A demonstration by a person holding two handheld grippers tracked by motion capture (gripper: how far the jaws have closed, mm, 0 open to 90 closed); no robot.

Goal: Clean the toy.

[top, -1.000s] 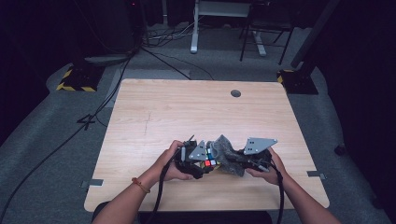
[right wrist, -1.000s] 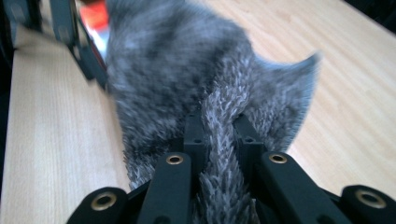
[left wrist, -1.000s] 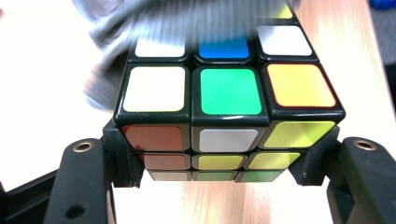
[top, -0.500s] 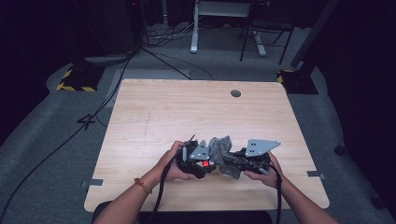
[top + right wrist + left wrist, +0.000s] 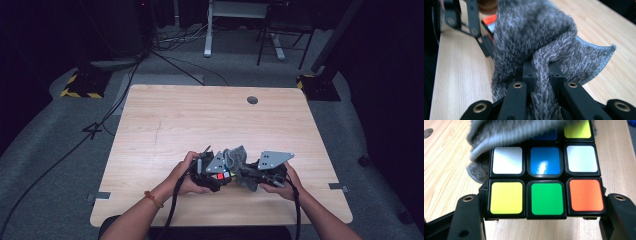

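Pale wooden table point(image 5: 165, 125) under dim light. At left, left gripper point(image 5: 544, 220) clamped on puzzle cube point(image 5: 546, 182), low near front edge. Could twist loose if rubbed hard (grip only at bottom row). Rightward, right gripper point(image 5: 541, 75) pinched on grey cloth point(image 5: 536, 37); might slip off. Cube's top row hidden beneath cloth.

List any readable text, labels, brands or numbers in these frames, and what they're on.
None readable. The cube in the left gripper has plain coloured stickers with no logo. The grey cloth in the right gripper has no tag in view. The yellow-black hazard stripes on the floor carry no lettering.
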